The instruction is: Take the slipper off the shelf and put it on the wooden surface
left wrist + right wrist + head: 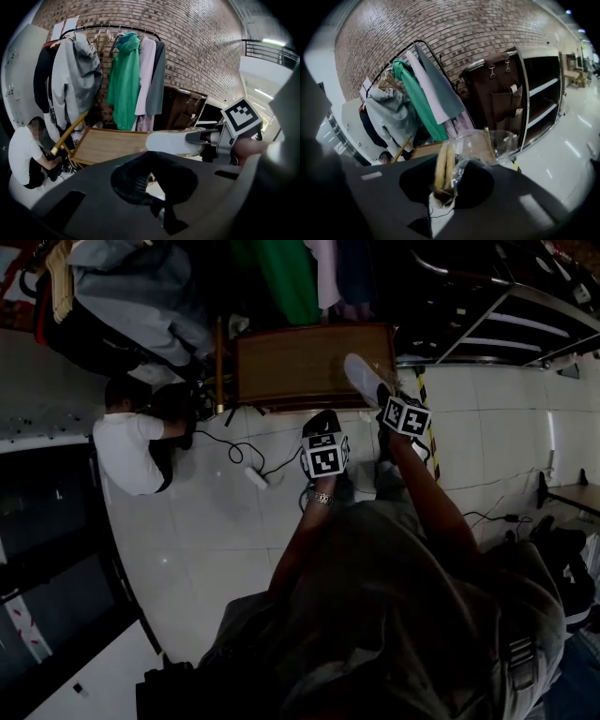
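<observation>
Head view: right hand-held gripper (382,397) is clamped on the heel end of the white slipper (364,378). The toe reaches ahead of it, over the right corner of the wooden tabletop (281,367). Shelf (525,310) is off to its right, well apart. Left hand-held gripper (324,424) sits to its left and slightly behind, carrying nothing.

Left gripper view: jaws look closed together with nothing between. Ahead and to the right the slipper is held roughly level. Looks raised off the tabletop, not set down, most of its length past the tabletop's right edge. Crouching person (23,157) is far left, beside the tabletop.

Right gripper view: jaws pinch the slipper edge-on, through a clear plastic bag (487,143) that balloons out ahead of them.

Risks, my read:
- Grip is on slick film, so the slipper could slide or twist in the jaws.
- Letting go here leaves it at the corner, mostly overhanging. It would likely tip to the floor; needs carrying further left first.
- A swing left heads toward the crouching person.
</observation>
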